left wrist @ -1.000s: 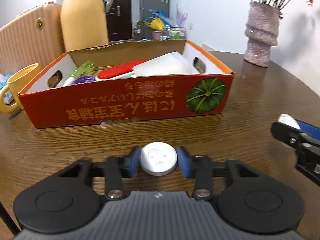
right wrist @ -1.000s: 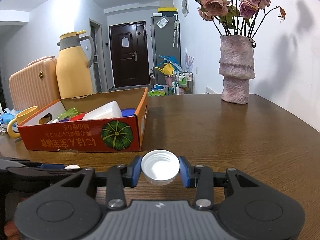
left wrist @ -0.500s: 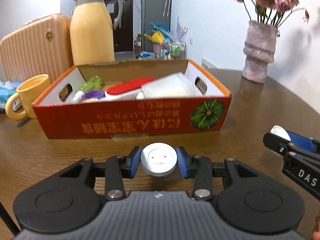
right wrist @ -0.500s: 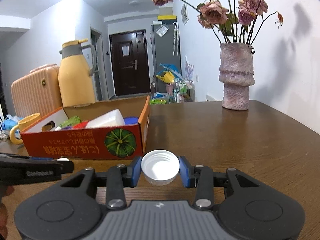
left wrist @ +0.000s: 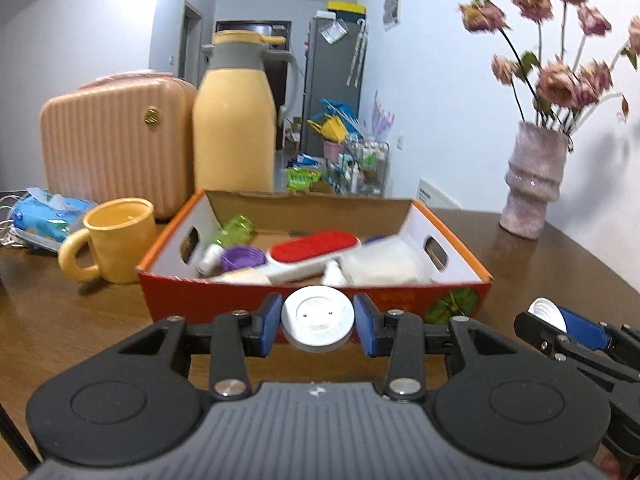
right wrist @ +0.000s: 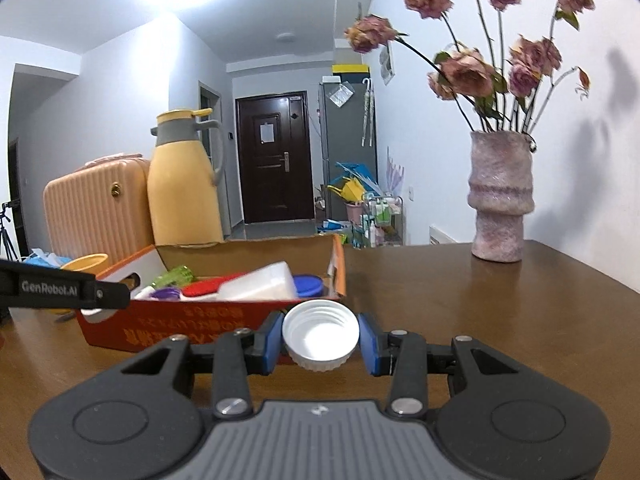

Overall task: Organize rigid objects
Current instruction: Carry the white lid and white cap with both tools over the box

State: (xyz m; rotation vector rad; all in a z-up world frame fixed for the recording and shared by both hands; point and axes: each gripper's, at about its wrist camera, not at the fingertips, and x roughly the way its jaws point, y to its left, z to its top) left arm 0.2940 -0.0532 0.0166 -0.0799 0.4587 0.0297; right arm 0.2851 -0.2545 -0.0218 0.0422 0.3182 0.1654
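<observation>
Two tongs [left wrist: 318,318] [right wrist: 320,338] clamp white lids [left wrist: 318,322] [right wrist: 320,334] | box [left wrist: 248,302] wall ahead | mug [left wrist: 116,240] left

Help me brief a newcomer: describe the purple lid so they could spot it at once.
Start at the red cardboard box on the brown wooden table. The round purple ribbed lid lies inside, near the left wall. Its neighbours, a translucent green bottle and a red-topped white brush, are neither purple nor round.

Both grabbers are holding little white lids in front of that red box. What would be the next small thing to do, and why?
Probably carry the left gripper forward over the red box's near wall, then release. Its white cap sits clamped just short of that wall, and similar items already lie inside. The right gripper, holding its lid, could follow.
</observation>
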